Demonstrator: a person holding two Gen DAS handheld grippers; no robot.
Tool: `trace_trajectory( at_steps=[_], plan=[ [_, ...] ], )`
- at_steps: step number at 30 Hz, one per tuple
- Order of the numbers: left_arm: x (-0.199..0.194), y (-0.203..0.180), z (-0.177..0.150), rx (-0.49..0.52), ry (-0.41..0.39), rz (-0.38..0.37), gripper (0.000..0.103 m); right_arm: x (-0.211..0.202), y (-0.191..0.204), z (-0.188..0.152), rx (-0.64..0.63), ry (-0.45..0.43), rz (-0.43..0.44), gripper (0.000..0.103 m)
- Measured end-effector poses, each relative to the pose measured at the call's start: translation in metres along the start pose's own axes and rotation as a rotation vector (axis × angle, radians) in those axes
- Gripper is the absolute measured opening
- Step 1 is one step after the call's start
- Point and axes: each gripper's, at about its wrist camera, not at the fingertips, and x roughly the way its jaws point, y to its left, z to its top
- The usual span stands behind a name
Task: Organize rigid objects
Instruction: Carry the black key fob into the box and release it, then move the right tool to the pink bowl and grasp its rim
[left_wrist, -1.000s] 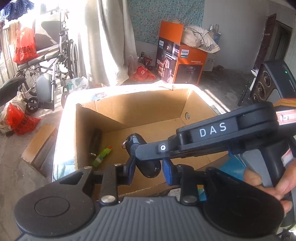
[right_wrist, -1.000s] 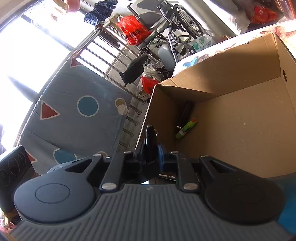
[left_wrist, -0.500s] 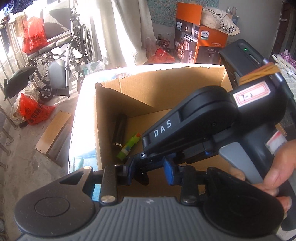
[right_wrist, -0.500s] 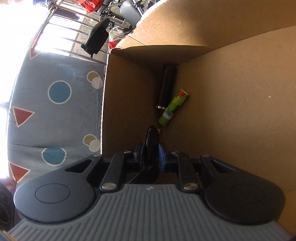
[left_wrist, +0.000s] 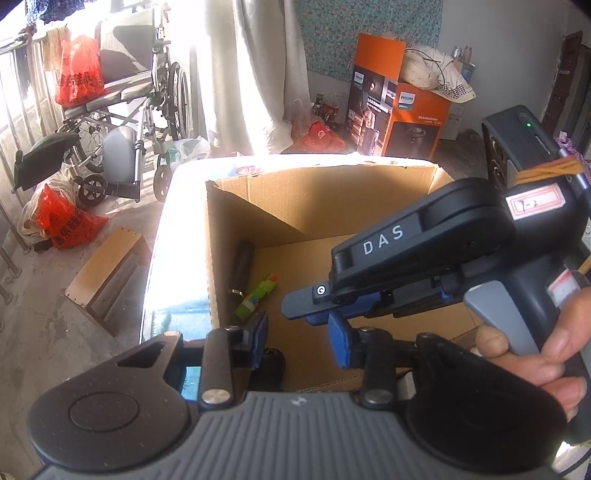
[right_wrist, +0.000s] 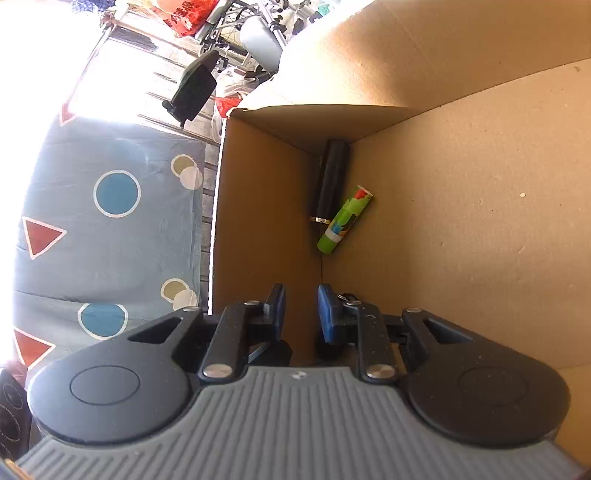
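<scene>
While both claws part, empty — right claw (right_wrist: 300, 308) over black cylinder (right_wrist: 330, 181), hand (left_wrist: 535, 354) left-view only.

Counted: one cardboard box (left_wrist: 325, 192), open at the top. Inside, one black cylinder (right_wrist: 330, 181) and one green printed tube (right_wrist: 345, 221), so two loose things on its floor. Two grippers: left gripper (left_wrist: 297, 338) and right gripper (right_wrist: 301, 310). One hand (left_wrist: 535, 354). One wheelchair (left_wrist: 122, 122). Two red bags (left_wrist: 77, 74). One orange appliance carton (left_wrist: 399, 107). One wooden stool (left_wrist: 107, 273).
</scene>
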Motion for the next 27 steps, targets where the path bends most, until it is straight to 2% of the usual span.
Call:
trace_trajectory(
  at_steps=[3, 8, 10, 13, 16, 20, 23, 27],
  plan=[
    [-0.024, -0.007, -0.006, 0.003, -0.057, -0.024, 0.043, -0.038, 0.008, -0.015, -0.054, -0.065, 0.032, 0.02],
    [-0.063, -0.026, -0.029, 0.02, -0.136, -0.091, 0.05, -0.12, 0.011, -0.062, -0.18, -0.193, 0.084, 0.025],
    [-0.071, -0.038, -0.047, 0.035, -0.148, -0.13, 0.056, -0.15, 0.007, -0.088, -0.235, -0.247, 0.075, 0.027],
    [-0.069, -0.054, -0.071, 0.056, -0.129, -0.177, 0.06, -0.176, -0.008, -0.124, -0.293, -0.307, 0.011, 0.031],
    [-0.052, -0.075, -0.102, 0.107, -0.07, -0.212, 0.064, -0.177, -0.035, -0.157, -0.298, -0.329, -0.08, 0.033],
    [-0.019, -0.106, -0.136, 0.201, 0.015, -0.171, 0.064, -0.156, -0.067, -0.187, -0.309, -0.347, -0.238, 0.033],
    [0.002, -0.121, -0.153, 0.248, 0.068, -0.136, 0.064, -0.133, -0.082, -0.2, -0.317, -0.337, -0.274, 0.033],
    [0.013, -0.127, -0.161, 0.228, 0.084, -0.148, 0.062, -0.101, -0.085, -0.202, -0.346, -0.312, -0.309, 0.033]
  ],
)
